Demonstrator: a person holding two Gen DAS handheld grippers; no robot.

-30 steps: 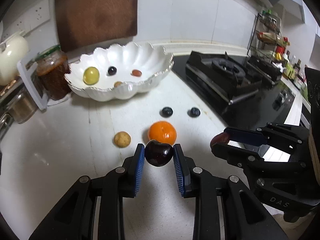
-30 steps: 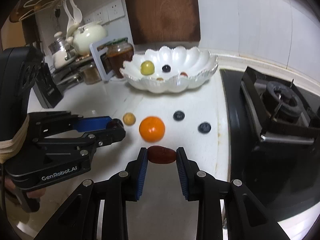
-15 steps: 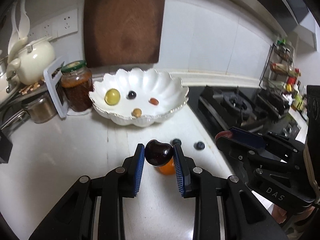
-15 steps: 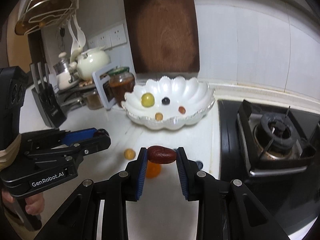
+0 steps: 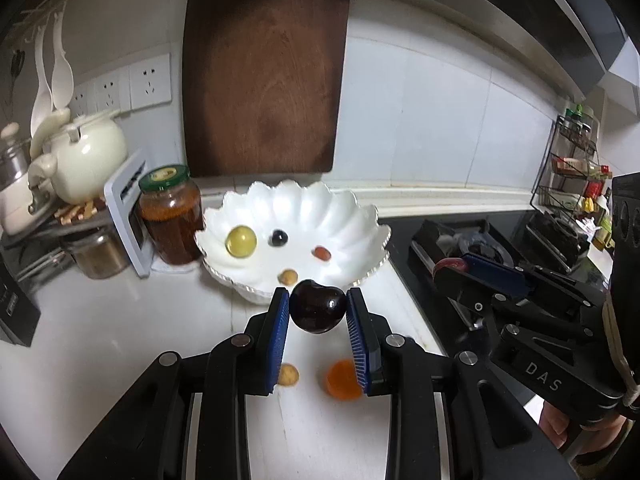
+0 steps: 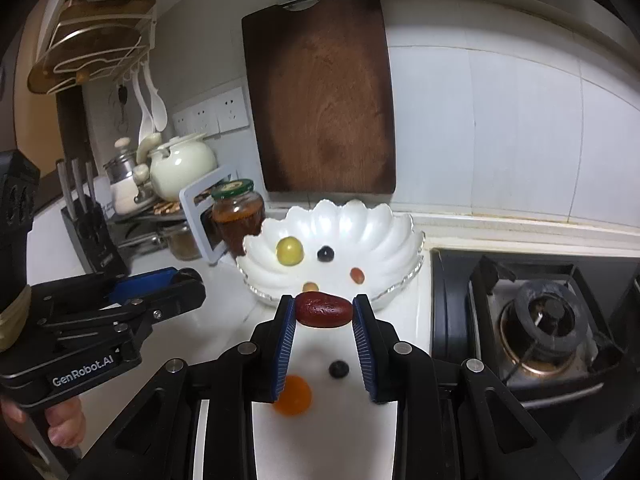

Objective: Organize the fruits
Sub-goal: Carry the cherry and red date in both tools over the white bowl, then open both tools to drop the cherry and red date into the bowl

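My left gripper (image 5: 318, 310) is shut on a dark cherry (image 5: 318, 312), held above the counter just in front of the white scalloped bowl (image 5: 344, 208). My right gripper (image 6: 323, 311) is shut on a red date (image 6: 323, 311), also raised in front of the bowl (image 6: 384, 220). The bowl holds a green grape (image 5: 241, 241), a dark berry (image 5: 278, 237), a small red fruit (image 5: 321, 253) and a small tan fruit (image 5: 287, 277). On the counter below lie an orange (image 5: 342, 374), a tan fruit (image 5: 289, 375) and a blueberry (image 6: 338, 369).
A jar (image 5: 171, 216) and a dish rack with a teapot (image 5: 86, 160) stand left of the bowl. A wooden cutting board (image 5: 264, 72) leans on the wall behind. A gas stove (image 6: 540, 320) lies to the right. A knife block (image 6: 94, 228) stands at far left.
Both grippers have risen and moved toward the bowl with their fruits. The orange and loose fruits on the counter now lie below the fingers.
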